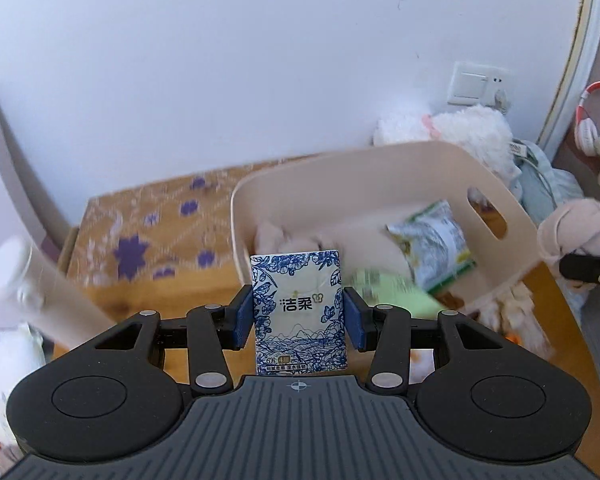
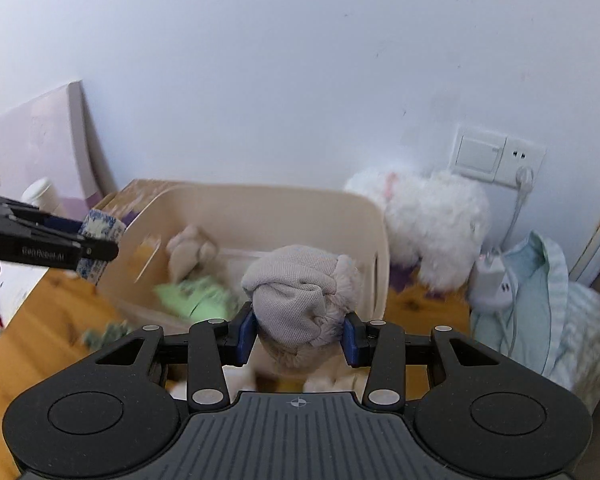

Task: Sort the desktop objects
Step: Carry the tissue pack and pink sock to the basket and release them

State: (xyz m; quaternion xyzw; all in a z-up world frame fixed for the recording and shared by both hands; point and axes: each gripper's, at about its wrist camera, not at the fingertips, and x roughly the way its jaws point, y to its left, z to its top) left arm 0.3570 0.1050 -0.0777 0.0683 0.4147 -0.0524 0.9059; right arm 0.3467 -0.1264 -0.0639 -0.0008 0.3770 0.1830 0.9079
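My left gripper (image 1: 299,316) is shut on a blue-and-white tissue pack (image 1: 299,312), held upright just in front of a beige storage bin (image 1: 380,176). My right gripper (image 2: 299,334) is shut on a rolled beige sock bundle (image 2: 296,296), raised near the front of the same bin (image 2: 260,204). Inside the bin lie another beige sock bundle (image 2: 192,254), a green packet (image 2: 196,300) and a snack bag (image 1: 436,244). The left gripper with the tissue pack (image 2: 100,232) shows at the left of the right wrist view. The sock bundle (image 1: 576,232) shows at the right edge of the left wrist view.
The bin stands on a wooden desk (image 1: 152,292) with a patterned yellow cloth (image 1: 152,224) against a white wall. A white plush toy (image 2: 432,224) and pale blue clothing (image 2: 540,300) lie right of the bin. A white bottle (image 1: 28,280) stands left. A wall socket (image 2: 496,156) has a plug in it.
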